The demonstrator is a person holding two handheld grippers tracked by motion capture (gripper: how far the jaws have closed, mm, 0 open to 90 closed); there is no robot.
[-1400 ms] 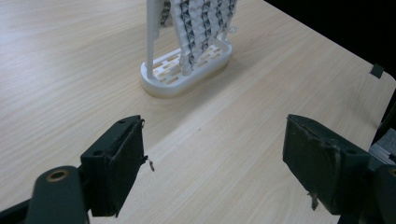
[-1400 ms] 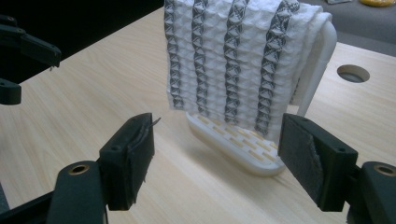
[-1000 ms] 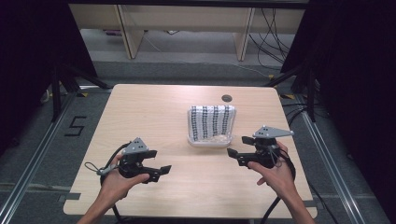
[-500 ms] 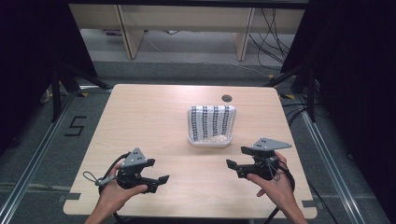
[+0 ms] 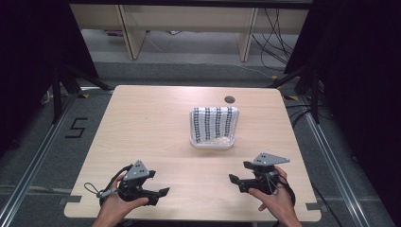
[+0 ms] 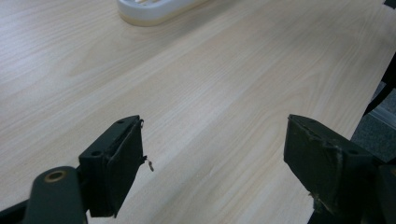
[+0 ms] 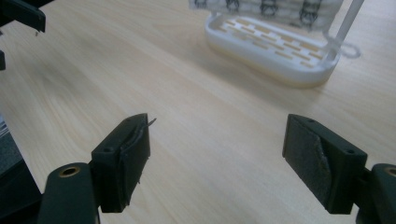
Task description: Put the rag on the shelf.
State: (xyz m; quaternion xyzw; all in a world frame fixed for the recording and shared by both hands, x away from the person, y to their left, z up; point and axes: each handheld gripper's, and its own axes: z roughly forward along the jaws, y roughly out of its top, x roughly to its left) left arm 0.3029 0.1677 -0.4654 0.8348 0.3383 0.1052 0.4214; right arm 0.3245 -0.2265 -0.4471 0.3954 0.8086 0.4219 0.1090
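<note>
Showing floor mark "5", left gripper and right gripper fingers spread, empty, near white tray.

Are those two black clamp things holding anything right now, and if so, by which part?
Nothing is held. The left gripper and the right gripper both have their fingers spread wide over bare table, apart from the white tray with the patterned cloth.

Light: even and bright on the table; upper left and right frame edges dark.
Shadows: soft, short.
Focus: gripper views blurred toward the top.
</note>
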